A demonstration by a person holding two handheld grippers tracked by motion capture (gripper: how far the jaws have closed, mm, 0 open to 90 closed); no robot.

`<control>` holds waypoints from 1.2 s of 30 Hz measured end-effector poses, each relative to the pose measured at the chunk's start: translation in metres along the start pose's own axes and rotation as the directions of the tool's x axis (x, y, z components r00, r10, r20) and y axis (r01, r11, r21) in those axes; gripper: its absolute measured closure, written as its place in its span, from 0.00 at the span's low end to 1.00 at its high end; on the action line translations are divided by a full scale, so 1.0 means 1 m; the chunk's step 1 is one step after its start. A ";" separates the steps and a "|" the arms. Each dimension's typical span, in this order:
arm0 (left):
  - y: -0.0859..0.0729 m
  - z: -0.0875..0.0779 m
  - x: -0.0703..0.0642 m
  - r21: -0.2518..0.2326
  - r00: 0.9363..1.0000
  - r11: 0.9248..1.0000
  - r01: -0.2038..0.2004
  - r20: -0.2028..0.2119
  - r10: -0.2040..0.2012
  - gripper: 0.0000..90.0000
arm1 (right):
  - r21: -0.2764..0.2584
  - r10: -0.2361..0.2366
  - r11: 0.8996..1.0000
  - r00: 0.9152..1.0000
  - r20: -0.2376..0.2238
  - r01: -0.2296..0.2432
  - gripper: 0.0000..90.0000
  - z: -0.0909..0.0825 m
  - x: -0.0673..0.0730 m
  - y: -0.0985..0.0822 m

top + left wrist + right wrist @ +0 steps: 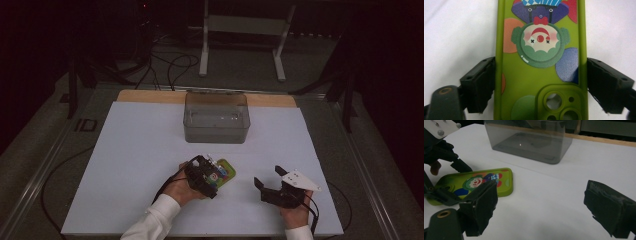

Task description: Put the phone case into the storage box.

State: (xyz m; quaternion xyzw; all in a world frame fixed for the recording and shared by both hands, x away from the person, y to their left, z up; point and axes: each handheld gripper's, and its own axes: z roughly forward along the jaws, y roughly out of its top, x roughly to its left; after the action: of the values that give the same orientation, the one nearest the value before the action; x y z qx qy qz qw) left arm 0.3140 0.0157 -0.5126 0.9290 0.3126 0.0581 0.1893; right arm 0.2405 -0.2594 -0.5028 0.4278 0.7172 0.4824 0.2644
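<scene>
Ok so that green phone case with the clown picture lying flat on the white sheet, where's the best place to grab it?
Grip the green clown-printed phone case across its two long edges, just above the camera cutouts, coming straight down from above. It lies flat, and its narrow width fits between the jaws. The left gripper already has its pads against both those edges.

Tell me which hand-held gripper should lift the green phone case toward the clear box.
Left. The left hand-held gripper already has its jaws against both long edges of the green phone case. The right hand-held gripper stands open over bare table, apart from it. The clear box lies straight ahead.
</scene>
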 end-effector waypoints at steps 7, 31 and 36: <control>0.000 -0.001 0.000 0.000 1.000 1.000 0.000 -0.003 0.000 0.18 | 0.005 0.024 1.000 1.000 -0.003 -0.024 0.13 0.000 -0.001 0.000; -0.001 -0.010 0.007 -0.056 0.999 0.998 0.008 -0.034 -0.010 0.18 | 0.036 0.065 0.997 0.997 -0.040 -0.064 0.11 0.003 -0.002 -0.001; -0.001 -0.015 0.010 -0.075 0.999 0.997 0.016 -0.033 -0.019 0.18 | 0.039 0.086 0.996 0.995 -0.055 -0.084 0.11 0.002 -0.002 0.000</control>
State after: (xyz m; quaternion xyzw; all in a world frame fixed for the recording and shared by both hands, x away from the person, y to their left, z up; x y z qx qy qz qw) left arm 0.3178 0.0273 -0.4994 0.9174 0.3215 0.0839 0.2190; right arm 0.2436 -0.2604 -0.5041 0.4489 0.7143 0.4918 0.2156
